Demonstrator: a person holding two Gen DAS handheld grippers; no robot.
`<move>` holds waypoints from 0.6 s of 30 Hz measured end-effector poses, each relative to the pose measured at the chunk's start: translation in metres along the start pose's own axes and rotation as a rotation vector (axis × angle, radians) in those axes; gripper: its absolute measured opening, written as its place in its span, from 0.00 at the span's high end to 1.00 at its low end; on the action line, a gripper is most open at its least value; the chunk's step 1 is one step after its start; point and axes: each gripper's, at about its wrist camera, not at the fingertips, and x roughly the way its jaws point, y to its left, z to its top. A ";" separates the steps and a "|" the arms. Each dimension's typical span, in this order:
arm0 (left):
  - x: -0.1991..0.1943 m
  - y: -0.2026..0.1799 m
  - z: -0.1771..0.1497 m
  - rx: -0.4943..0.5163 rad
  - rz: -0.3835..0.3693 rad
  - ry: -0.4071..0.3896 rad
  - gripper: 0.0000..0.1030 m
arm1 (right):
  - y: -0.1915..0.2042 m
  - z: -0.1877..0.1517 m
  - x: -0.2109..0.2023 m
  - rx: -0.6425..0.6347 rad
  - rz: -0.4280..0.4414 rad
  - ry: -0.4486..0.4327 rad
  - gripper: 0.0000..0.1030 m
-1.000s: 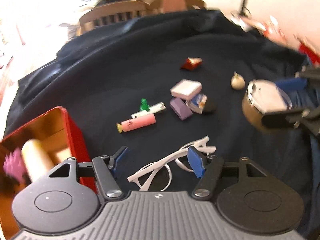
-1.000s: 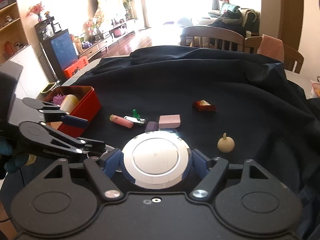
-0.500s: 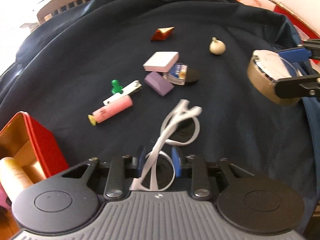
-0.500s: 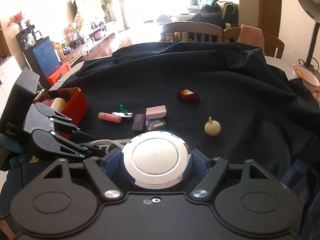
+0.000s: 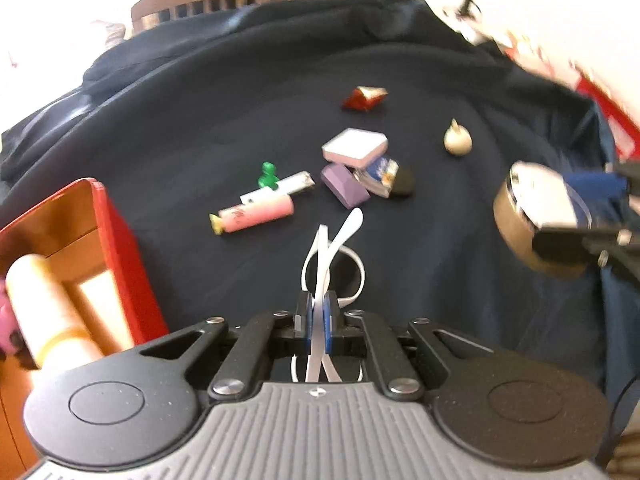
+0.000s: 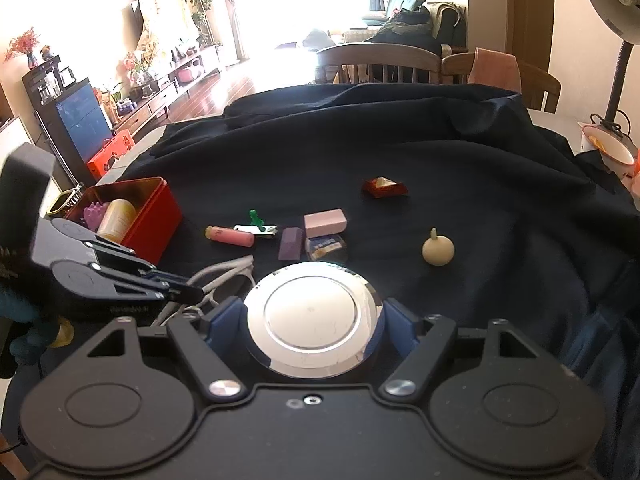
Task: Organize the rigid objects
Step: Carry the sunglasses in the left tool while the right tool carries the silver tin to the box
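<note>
My left gripper (image 5: 318, 322) is shut on white-framed glasses (image 5: 336, 248) and holds them just above the dark cloth; it also shows in the right wrist view (image 6: 188, 290) with the glasses (image 6: 228, 270). My right gripper (image 6: 316, 320) is shut on a round tin with a shiny silver lid (image 6: 314, 314), held above the cloth; it shows at the right of the left wrist view (image 5: 532, 220). A red tin box (image 5: 116, 240) (image 6: 156, 208) at the left holds a cream cylinder (image 6: 116, 214) and a pink item.
On the dark cloth (image 6: 440, 152) lie a pink tube (image 5: 258, 214), green pin (image 5: 267, 174), white clip (image 5: 296, 183), purple block (image 5: 344, 184), pink eraser (image 5: 354, 146), small blue-printed pack (image 5: 380, 174), red wrapper (image 5: 364, 98) and cream gourd (image 5: 457, 142). Chairs stand behind; a lamp (image 6: 616, 12) right.
My left gripper has shut on the white glasses and lifted them off the cloth. My right gripper still holds the round tin, with little movement.
</note>
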 end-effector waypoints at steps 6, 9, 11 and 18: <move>-0.027 0.012 0.001 -0.055 0.001 -0.049 0.95 | 0.017 0.005 -0.006 -0.018 -0.001 -0.017 0.26; -0.044 0.019 0.003 -0.083 -0.015 -0.078 0.95 | 0.026 0.008 -0.008 -0.023 0.010 -0.023 0.26; -0.056 0.023 0.005 -0.098 -0.025 -0.100 0.95 | 0.034 0.011 -0.008 -0.037 0.012 -0.031 0.26; -0.098 0.046 0.007 -0.137 -0.017 -0.180 0.95 | 0.064 0.024 -0.009 -0.084 0.043 -0.054 0.26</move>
